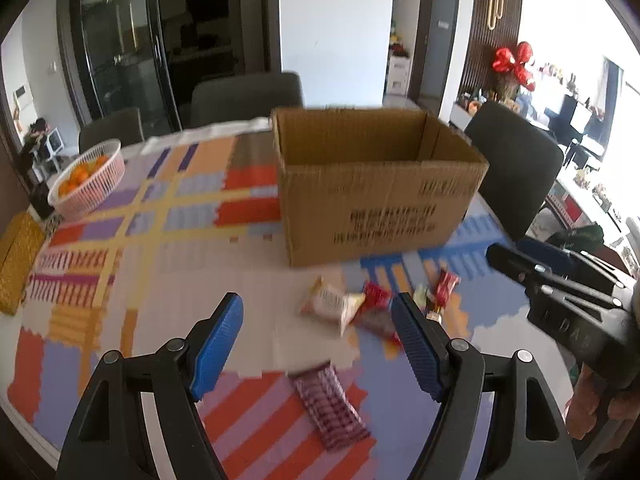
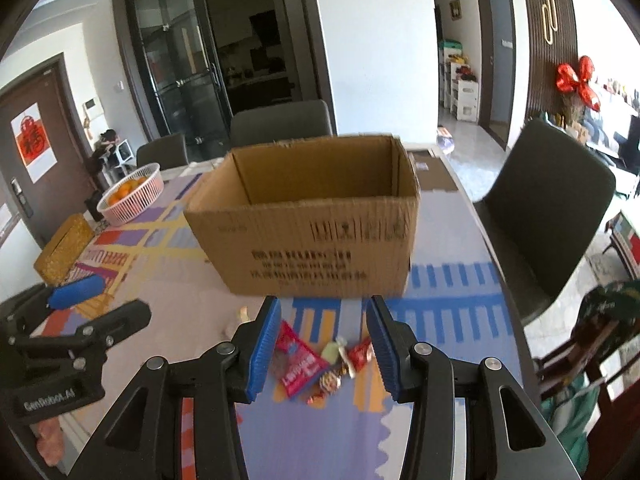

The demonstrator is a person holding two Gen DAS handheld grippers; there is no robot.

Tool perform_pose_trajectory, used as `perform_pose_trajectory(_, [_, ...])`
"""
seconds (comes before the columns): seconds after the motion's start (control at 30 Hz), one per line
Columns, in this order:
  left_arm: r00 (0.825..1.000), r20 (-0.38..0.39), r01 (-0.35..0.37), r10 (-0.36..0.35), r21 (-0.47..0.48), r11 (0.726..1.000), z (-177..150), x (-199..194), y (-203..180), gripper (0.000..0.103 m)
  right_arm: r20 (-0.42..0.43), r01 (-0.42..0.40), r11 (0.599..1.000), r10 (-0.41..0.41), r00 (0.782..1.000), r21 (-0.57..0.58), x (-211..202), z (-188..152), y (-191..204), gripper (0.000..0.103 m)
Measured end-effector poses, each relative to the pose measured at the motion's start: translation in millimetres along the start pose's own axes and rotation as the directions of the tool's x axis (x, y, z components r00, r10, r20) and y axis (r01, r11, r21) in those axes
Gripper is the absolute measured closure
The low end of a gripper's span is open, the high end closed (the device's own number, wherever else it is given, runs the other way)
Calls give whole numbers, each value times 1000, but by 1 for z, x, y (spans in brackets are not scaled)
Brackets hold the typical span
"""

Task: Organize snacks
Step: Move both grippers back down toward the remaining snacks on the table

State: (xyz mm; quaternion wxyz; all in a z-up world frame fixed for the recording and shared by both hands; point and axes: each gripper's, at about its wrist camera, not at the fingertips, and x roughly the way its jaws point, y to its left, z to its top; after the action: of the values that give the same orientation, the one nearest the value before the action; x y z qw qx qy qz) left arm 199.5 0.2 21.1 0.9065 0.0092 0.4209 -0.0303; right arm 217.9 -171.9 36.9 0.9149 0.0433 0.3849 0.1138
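Observation:
An open cardboard box [image 1: 380, 200] [image 2: 312, 240] stands on the patterned tablecloth, and nothing shows in the part of its inside that I can see. In front of it lie loose snacks: a cream packet [image 1: 332, 304], a red packet [image 1: 376, 300], a red candy [image 1: 446, 286] and, nearer, a purple wafer packet [image 1: 328, 404]. My left gripper [image 1: 317, 298] hovers open above them, holding nothing. My right gripper [image 2: 324, 308] is open above a pink packet [image 2: 298, 364], a green candy [image 2: 332, 350] and a red candy [image 2: 360, 356], touching none. Each gripper shows at the edge of the other's view.
A pink basket of oranges [image 1: 88, 176] [image 2: 132, 192] and a gold box [image 1: 16, 260] [image 2: 64, 248] sit at the table's left. Dark chairs [image 2: 548, 216] stand behind and to the right. The table edge runs close on the right.

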Motion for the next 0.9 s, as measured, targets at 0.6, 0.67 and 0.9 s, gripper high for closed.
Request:
perform_pose_trajectory(0.6, [981, -190, -27, 28, 10, 1000, -69, 56, -2, 28, -180, 43, 999, -37, 983, 30, 42, -68, -8, 57])
perform_pose_trajectory(0.67, [976, -215, -22, 21, -2, 1000, -74, 63, 1, 28, -199, 43, 999, -36, 979, 32, 47, -73, -8, 57])
perform_pose_trajectory(0.9, [964, -264, -11, 2, -32, 999, -84, 83, 2, 30, -247, 36, 999, -27, 969, 33, 63, -85, -6, 57])
